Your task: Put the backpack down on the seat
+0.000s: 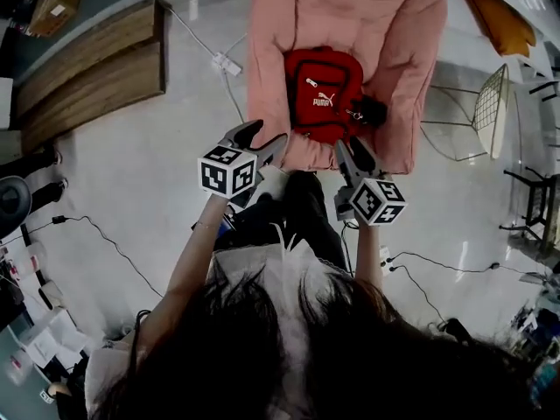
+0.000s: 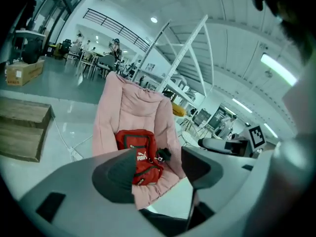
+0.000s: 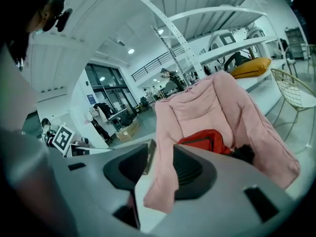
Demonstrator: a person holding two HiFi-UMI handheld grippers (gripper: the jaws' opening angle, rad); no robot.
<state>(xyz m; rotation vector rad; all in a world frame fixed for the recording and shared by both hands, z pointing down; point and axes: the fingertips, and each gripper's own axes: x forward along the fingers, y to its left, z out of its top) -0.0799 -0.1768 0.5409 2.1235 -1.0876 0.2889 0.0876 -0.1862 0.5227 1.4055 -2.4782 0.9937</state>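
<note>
Plainly, the red backpack (image 1: 322, 94) lies on the seat of the pink chair (image 1: 411, 77), near the middle and well back from the front edge, with a small black thing (image 1: 367, 110) touching its right side. The left tongs (image 1: 261, 138) and the right tongs (image 1: 354, 156) hover in front of the chair, both spread and pinching nothing. By my reading the putting-down is done.

The risks from here look small. The padding is soft and sloped, so the backpack could slump or slide toward the front edge if either tongs or the person's knee nudges the chair. The black thing could also roll off the cushion. A power strip (image 1: 226, 62) and its cable lie on the floor just beside the chair, and a step back could catch them.

Only the head view shows the floor cables, the wooden boards (image 1: 92, 68) at the left and the wire chair (image 1: 490, 112) at the right. The left gripper view shows the backpack's whole front, propped against the chair back. The right gripper view hides most of it behind the chair's arm, leaving only its top.
</note>
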